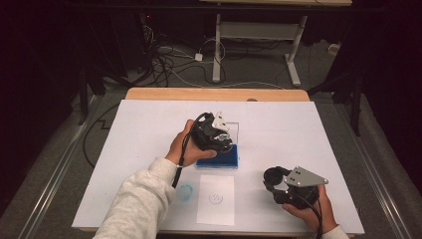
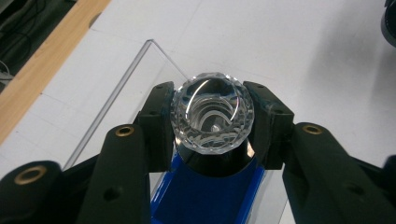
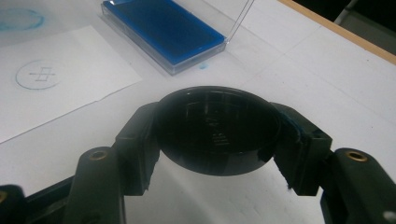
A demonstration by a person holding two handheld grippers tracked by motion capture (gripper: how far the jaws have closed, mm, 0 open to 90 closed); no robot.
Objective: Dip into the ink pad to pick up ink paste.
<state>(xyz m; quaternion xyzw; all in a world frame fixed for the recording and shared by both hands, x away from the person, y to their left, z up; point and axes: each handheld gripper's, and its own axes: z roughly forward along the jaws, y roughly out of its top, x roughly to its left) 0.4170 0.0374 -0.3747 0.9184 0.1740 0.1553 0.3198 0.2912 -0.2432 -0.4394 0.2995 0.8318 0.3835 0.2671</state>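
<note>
Left hand (image 1: 180, 147) holds clear-knobbed stamp (image 2: 212, 111) above blue ink pad (image 1: 221, 158).

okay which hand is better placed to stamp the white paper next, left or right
Left, probably. The left gripper fingers clamp the clear faceted stamp over the blue ink pad, just behind the paper. The right gripper holds only a black cap.

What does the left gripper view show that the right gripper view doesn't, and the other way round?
Left gripper view: the left gripper shut on a faceted clear knob of a stamp, above the blue ink pad.

Right gripper view: the right gripper shut on a round black cap, plus a paper sheet bearing a stamped circle.

Both: the blue ink pad with its clear lid, the white table cover and wooden edge.
</note>
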